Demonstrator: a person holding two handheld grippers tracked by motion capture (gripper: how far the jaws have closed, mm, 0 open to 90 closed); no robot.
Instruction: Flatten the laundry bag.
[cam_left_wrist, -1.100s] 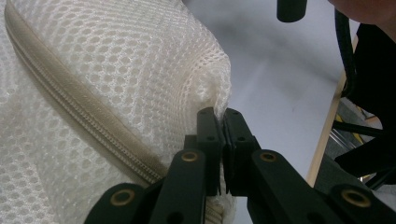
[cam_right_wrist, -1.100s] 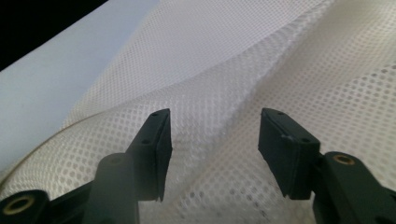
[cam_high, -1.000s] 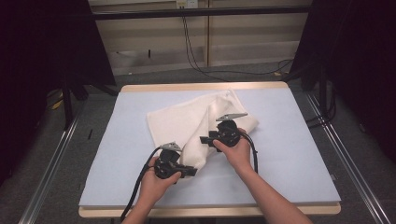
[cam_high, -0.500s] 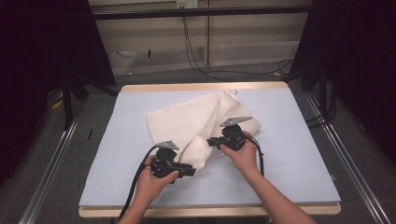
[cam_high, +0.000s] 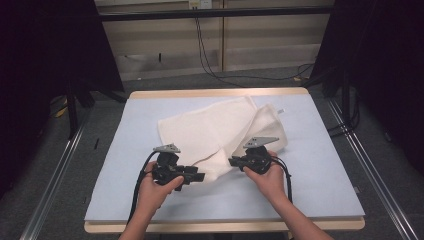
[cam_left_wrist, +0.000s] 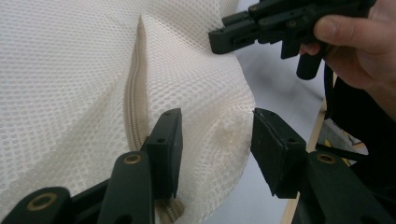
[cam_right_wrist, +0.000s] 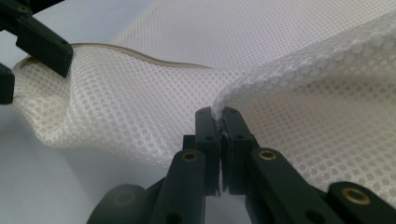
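Both grippers have drawn back toward the person since the earlier high view, dragging the near end of the mesh bag (cam_high: 220, 131) with them, and the fold of cloth between them has sagged lower. It lies spread over the middle of the table (cam_high: 115, 150), its far part flat and its near corner bunched up between the two hands. In the right gripper view the right gripper (cam_right_wrist: 220, 122) has its jaws pressed together on a raised ridge of mesh, so it holds the bag by a pinch of cloth. In the left gripper view the left gripper (cam_left_wrist: 212, 140) stands with its jaws apart, the rounded corner of the bag sitting between them and touching the left jaw, while the right jaw seems just clear of it. The zipper (cam_left_wrist: 134, 100) runs away from that gripper along the bag's long edge, its near end dropping down beside the left jaw. So the corner lies straight ahead of the open jaws, and the left hand is the nearer one to the zipper's end. I judge that the coming move is a closing on that corner, and it depends on the jaws staying square across the zipper line rather than along it.
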